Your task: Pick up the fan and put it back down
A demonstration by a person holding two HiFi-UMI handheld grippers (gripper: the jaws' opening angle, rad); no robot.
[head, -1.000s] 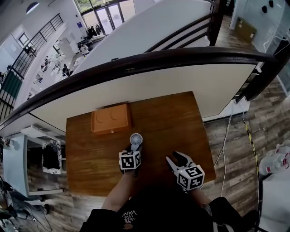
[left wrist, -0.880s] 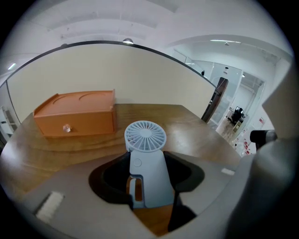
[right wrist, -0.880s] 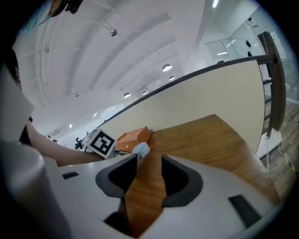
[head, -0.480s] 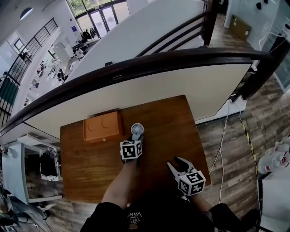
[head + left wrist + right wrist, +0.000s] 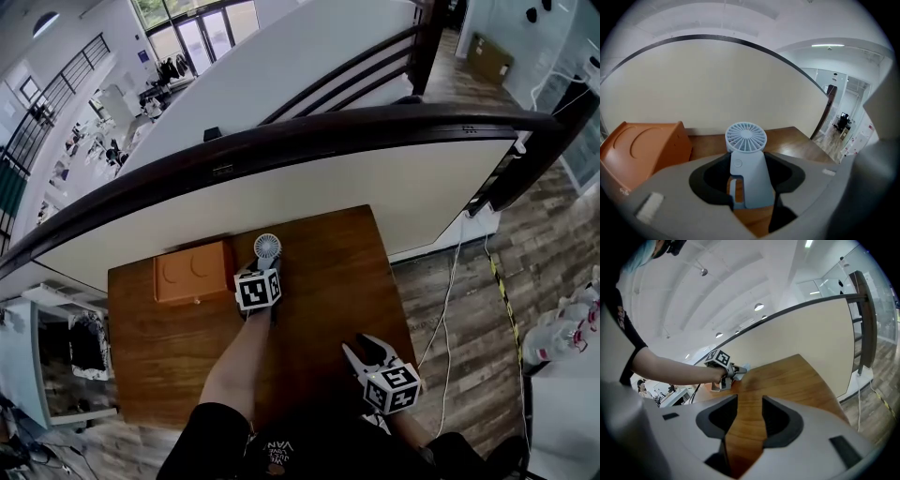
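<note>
Fan (image 5: 747, 180): pale blue, upright, round grille on top; at the far side of the table (image 5: 328, 272), just beside the orange box (image 5: 192, 272), to that box's right in the head view.
Left gripper (image 5: 268, 269): reaching out over the far half of the table; jaws pinching the fan's body from both sides, dark pads against its flanks.
Fan's base: on the wood or just clear of it, not tellable.
Right gripper (image 5: 746, 418): near the table's front right corner, well apart from the fan; jaws spread, only bare wood between them.
Orange box: closed, with two round shapes pressed into its lid.
Backdrop: cream panel (image 5: 375, 187) under a dark handrail (image 5: 328, 127), right behind the table's far edge.
</note>
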